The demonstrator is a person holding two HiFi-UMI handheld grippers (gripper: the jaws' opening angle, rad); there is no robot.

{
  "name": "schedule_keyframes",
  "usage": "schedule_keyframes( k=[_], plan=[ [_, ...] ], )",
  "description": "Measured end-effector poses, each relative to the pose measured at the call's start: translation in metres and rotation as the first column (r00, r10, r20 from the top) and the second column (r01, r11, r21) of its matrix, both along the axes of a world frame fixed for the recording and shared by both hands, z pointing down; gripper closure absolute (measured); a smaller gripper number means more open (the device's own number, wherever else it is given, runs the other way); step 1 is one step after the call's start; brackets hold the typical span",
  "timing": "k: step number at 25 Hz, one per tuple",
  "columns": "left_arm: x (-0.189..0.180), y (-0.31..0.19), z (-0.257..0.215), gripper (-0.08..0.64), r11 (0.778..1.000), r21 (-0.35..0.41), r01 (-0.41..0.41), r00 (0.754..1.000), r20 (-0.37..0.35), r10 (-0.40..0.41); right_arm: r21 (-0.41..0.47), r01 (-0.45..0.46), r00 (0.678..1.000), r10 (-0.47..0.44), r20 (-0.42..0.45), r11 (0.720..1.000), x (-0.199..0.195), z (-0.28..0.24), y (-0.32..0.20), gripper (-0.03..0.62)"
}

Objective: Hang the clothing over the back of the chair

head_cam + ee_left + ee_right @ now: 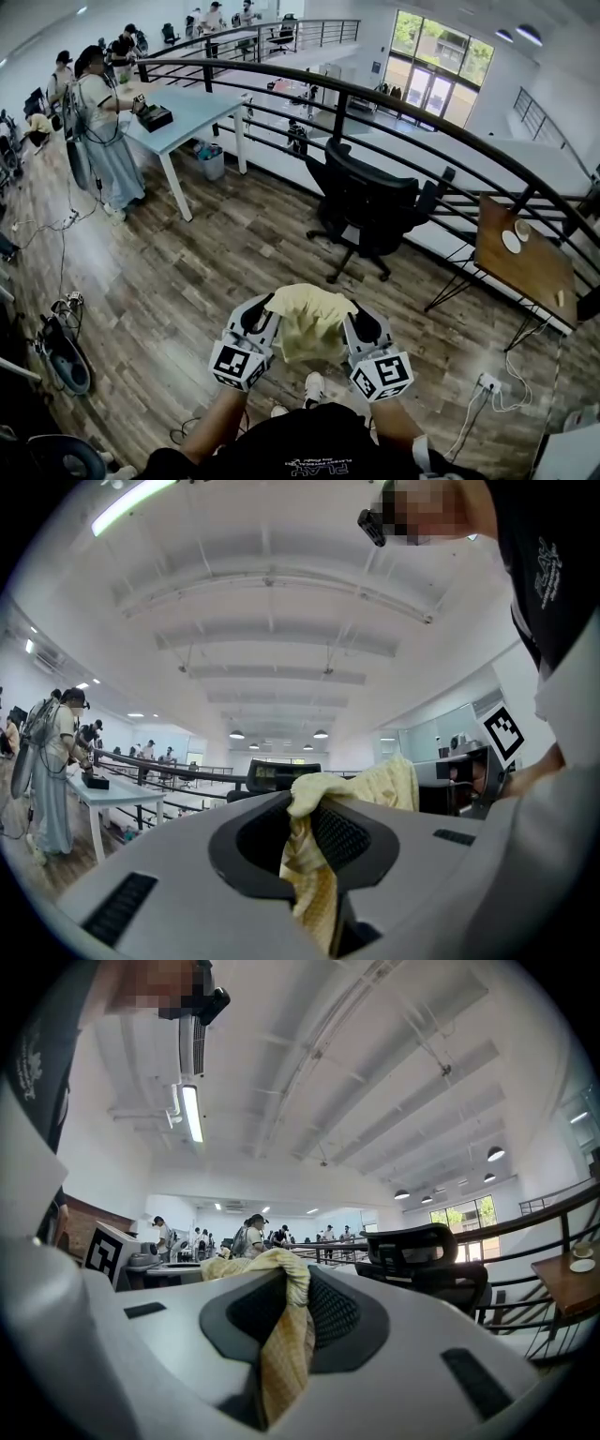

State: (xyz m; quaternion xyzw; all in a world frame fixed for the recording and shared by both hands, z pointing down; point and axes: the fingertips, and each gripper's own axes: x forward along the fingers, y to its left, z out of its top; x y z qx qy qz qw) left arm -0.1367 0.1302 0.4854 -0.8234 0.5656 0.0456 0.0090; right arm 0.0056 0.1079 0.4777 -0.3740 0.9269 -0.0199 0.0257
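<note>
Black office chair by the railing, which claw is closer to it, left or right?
Right. The right claw is almost straight below the chair in the head view; the left claw is offset leftward, farther. Both grip the yellow garment.

Open office mezzanine — black swivel chair (370, 202), white desk (192, 108), curved railing (340, 101)

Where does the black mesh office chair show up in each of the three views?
Head view: the black mesh office chair stands right of centre, against the railing.
Left gripper view: only its top shows, at mid-picture.
Right gripper view: right of centre, headrest and backrest visible.
Shared landmark: the pale yellow cloth, nearer the camera than the chair in all three.
</note>
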Motion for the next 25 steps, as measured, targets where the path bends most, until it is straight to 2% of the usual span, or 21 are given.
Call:
schedule_keyframes(
  k=[11,25],
  plan=[
    [0.006,-0.076,-0.011,0.499,1.000,0.008,0.017,1.000,0.008,-0.017,0.028,0.018,1.000,-0.018,0.002,0.999,0.007,-0.014,-0.078,0.522],
    [0.033,-0.151,-0.014,0.499,0.999,-0.004,0.037,0.999,0.018,-0.037,0.035,0.047,0.999,-0.047,0.016,0.998,0.035,-0.021,-0.156,0.522]
  ],
)
